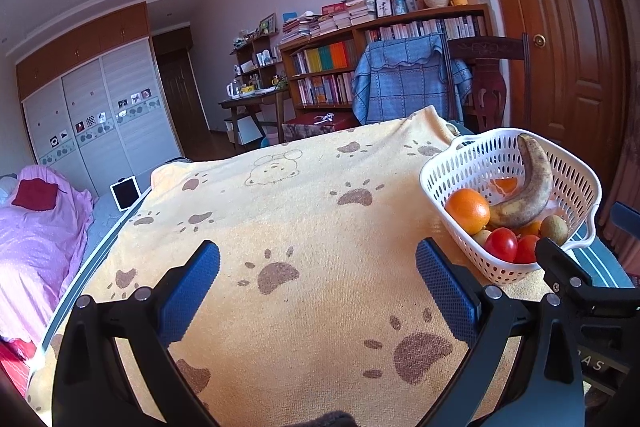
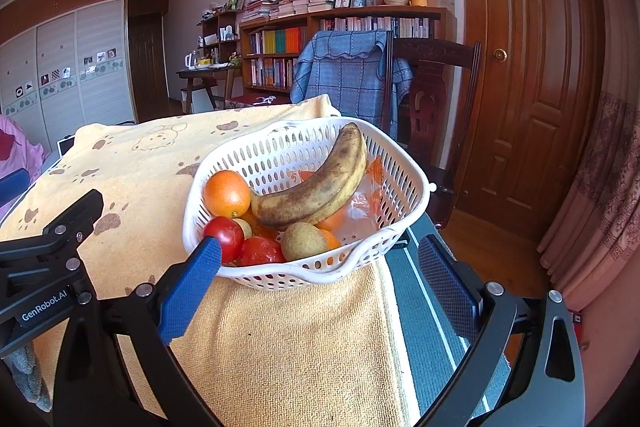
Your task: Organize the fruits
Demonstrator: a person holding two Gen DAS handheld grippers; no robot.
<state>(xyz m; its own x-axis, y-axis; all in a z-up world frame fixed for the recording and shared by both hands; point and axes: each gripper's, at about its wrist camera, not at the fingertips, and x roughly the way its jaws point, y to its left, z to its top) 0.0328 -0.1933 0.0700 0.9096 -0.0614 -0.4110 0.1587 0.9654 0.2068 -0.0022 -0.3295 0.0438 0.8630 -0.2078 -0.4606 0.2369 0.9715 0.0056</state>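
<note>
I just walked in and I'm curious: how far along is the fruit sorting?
All the fruit in view sits in the white basket: a spotted banana, orange, tomatoes and kiwi. Nothing is in hand: the left gripper and right gripper are open and empty. Whether it's nearly finished or not yet begun, I can't tell.
</note>
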